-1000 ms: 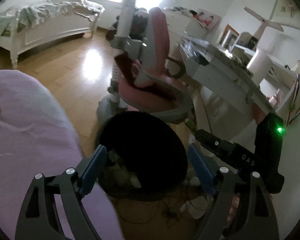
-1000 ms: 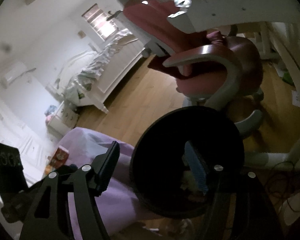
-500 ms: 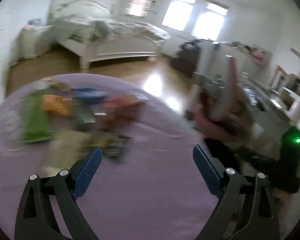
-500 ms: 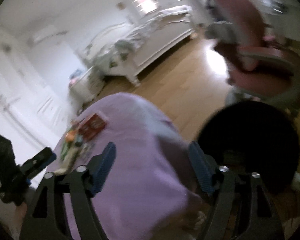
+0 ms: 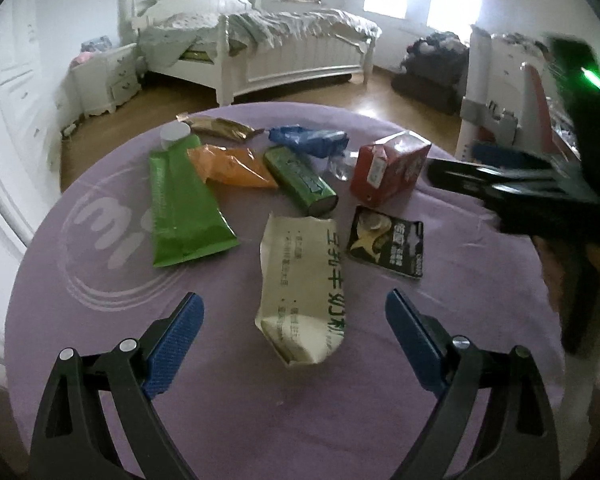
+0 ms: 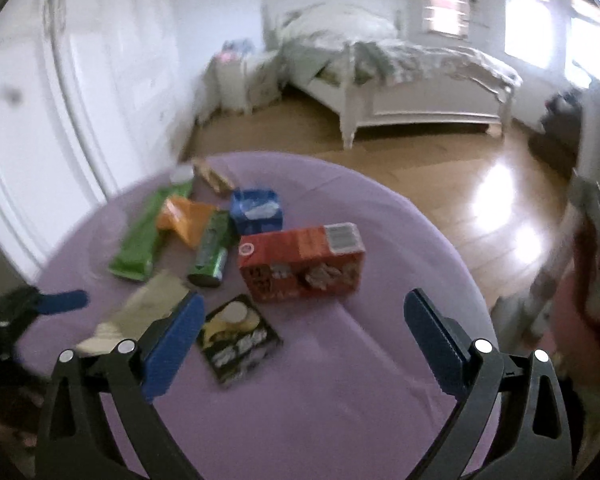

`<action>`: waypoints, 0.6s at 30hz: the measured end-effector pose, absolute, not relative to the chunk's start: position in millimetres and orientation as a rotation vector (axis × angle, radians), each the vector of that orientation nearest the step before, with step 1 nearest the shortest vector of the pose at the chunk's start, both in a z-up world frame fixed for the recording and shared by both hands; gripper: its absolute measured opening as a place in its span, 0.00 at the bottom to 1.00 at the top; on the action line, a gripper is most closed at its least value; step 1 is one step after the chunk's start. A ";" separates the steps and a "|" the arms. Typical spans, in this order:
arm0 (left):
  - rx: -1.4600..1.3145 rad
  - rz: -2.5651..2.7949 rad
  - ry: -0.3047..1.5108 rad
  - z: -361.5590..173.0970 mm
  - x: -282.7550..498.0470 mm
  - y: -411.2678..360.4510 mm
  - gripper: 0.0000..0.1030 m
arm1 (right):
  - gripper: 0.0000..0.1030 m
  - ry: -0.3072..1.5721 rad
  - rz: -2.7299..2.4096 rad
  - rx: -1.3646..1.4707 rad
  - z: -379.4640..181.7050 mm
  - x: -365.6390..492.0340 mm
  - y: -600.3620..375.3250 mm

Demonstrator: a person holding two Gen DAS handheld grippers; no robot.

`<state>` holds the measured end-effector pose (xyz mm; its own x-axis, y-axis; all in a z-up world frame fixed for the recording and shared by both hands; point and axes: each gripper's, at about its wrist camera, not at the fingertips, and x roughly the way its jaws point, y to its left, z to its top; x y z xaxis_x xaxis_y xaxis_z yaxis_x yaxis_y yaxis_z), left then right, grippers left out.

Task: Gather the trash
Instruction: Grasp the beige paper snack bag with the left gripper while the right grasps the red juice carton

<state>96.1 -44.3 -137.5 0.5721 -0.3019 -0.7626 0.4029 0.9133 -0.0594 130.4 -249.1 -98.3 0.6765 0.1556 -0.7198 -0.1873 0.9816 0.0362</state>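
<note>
Trash lies on a round table under a purple cloth point(image 5: 100, 320): a cream paper bag point(image 5: 300, 280), a black snack packet point(image 5: 388, 242), a red box point(image 5: 388, 168), a green can point(image 5: 300, 180), an orange bag point(image 5: 228, 164), a green pouch point(image 5: 180, 208), a blue wrapper point(image 5: 308, 140) and a gold wrapper point(image 5: 220, 128). My left gripper point(image 5: 294, 324) hangs open over the cream bag's near end, nothing between its fingers. My right gripper point(image 6: 300, 320) is opening wide, empty, above the black snack packet point(image 6: 238, 340) and near the red box point(image 6: 300, 264).
A white bed point(image 5: 284, 52) and a nightstand point(image 5: 108, 76) stand on the wooden floor behind the table. The right gripper's body point(image 5: 540, 184) reaches in over the table's right edge in the left wrist view. A pink chair point(image 6: 592, 280) is blurred at the right.
Both grippers swung away from the black bin beside the pink chair and now face the purple table with the trash. Their jaws stand wider than before.
</note>
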 end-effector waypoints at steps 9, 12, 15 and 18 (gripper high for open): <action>0.137 -0.410 0.912 -148.8 113.4 -45.0 0.75 | 0.95 0.942 0.189 -0.041 -130.3 198.0 -236.9; 0.141 -0.403 0.920 -152.3 116.2 -43.6 0.60 | 0.88 0.951 0.202 0.049 -134.6 201.8 -245.3; 0.150 -0.395 0.911 -150.7 114.6 -41.9 0.43 | 0.88 0.934 0.198 0.109 -132.0 195.5 -253.8; 0.085 -0.411 0.920 -149.7 116.6 -34.8 0.42 | 0.88 0.889 0.200 0.162 -121.5 176.0 -262.1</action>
